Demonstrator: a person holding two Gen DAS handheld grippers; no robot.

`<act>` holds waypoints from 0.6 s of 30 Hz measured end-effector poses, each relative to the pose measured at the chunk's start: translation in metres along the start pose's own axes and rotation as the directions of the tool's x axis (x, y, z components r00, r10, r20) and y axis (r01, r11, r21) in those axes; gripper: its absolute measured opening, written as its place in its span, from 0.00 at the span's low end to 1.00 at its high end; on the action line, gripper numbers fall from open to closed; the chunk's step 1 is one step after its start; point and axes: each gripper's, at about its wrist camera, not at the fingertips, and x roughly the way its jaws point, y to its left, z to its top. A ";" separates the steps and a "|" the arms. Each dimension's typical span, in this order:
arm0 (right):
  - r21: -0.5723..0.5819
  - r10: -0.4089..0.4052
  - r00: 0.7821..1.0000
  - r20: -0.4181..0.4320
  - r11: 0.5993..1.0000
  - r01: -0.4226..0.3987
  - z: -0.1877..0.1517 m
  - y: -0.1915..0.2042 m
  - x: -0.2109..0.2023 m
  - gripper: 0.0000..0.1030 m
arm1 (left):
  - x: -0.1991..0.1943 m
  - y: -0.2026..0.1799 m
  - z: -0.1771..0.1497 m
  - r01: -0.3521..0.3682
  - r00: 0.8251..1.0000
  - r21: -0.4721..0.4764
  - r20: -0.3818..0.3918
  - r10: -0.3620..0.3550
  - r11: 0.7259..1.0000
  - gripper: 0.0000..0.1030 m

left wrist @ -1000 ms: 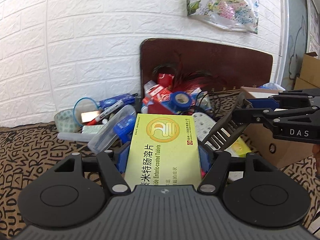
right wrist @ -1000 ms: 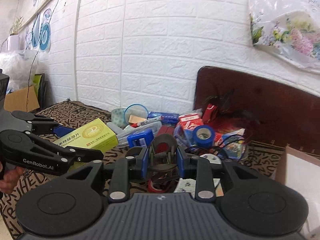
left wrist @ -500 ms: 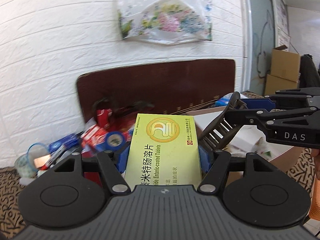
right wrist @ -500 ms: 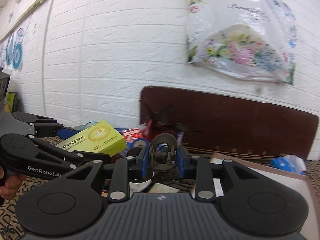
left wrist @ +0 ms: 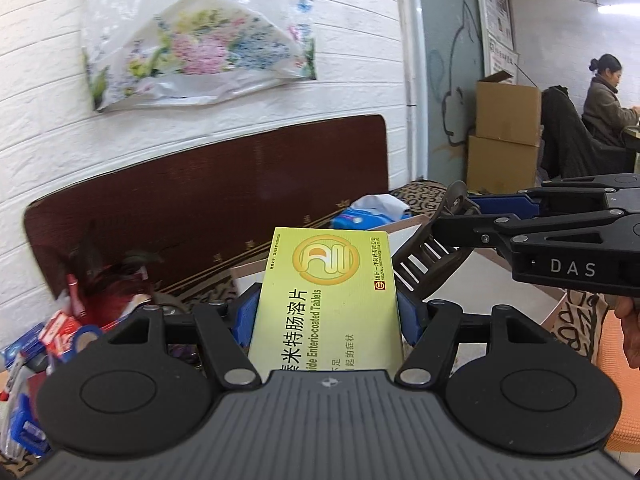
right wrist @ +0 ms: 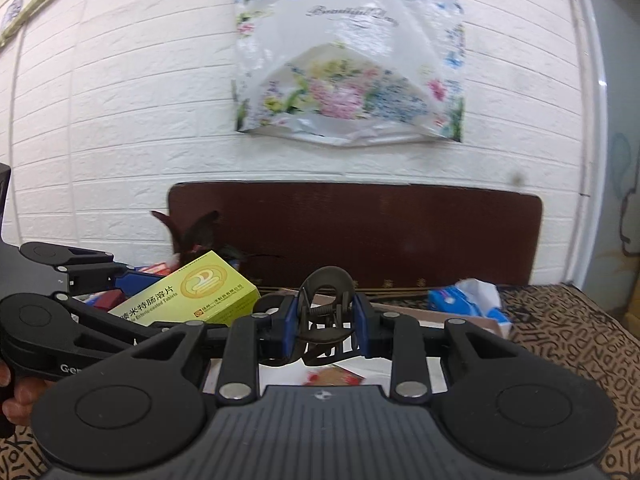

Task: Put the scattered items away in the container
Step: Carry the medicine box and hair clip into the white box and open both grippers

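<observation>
My left gripper (left wrist: 326, 312) is shut on a yellow-green tablet box (left wrist: 328, 300), held flat in the air; the box also shows in the right wrist view (right wrist: 188, 294). My right gripper (right wrist: 326, 316) is shut on a dark brown hair claw clip (right wrist: 326, 312), which appears in the left wrist view (left wrist: 430, 264) to the right of the box. Both hover over the open cardboard container (right wrist: 472, 318), whose white floor (left wrist: 496, 288) lies below them. The pile of scattered items (left wrist: 60, 332) lies low at the left.
A brown board (right wrist: 360, 232) leans on the white brick wall behind the container. A blue tissue pack (right wrist: 460, 300) sits beyond the container's far edge. A floral bag (right wrist: 348, 60) hangs on the wall. Stacked cartons (left wrist: 506, 136) and a seated person (left wrist: 604, 100) are far right.
Both grippers have swung right and up from the pile to over the container, still holding the box and the clip. The pile has slid to the left edge of view.
</observation>
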 end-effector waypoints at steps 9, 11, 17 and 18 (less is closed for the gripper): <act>0.073 -0.096 0.992 -0.077 0.992 0.101 -0.028 -0.043 0.020 0.27 | 0.050 -0.033 -0.002 -0.087 0.993 0.002 -0.084 0.087 0.996 0.65; 0.071 -0.113 0.989 -0.096 0.990 0.120 -0.033 -0.045 0.029 0.28 | 0.058 -0.034 -0.004 -0.128 0.986 -0.015 -0.114 0.125 0.992 0.66; 0.061 -0.117 0.985 -0.129 0.990 0.125 -0.040 -0.043 0.047 0.30 | 0.068 -0.024 -0.010 -0.258 0.953 -0.051 -0.178 0.245 0.965 0.82; 0.062 -0.116 0.985 -0.129 0.990 0.125 -0.040 -0.042 0.048 0.30 | 0.067 -0.023 -0.011 -0.273 0.948 -0.048 -0.180 0.261 0.961 0.82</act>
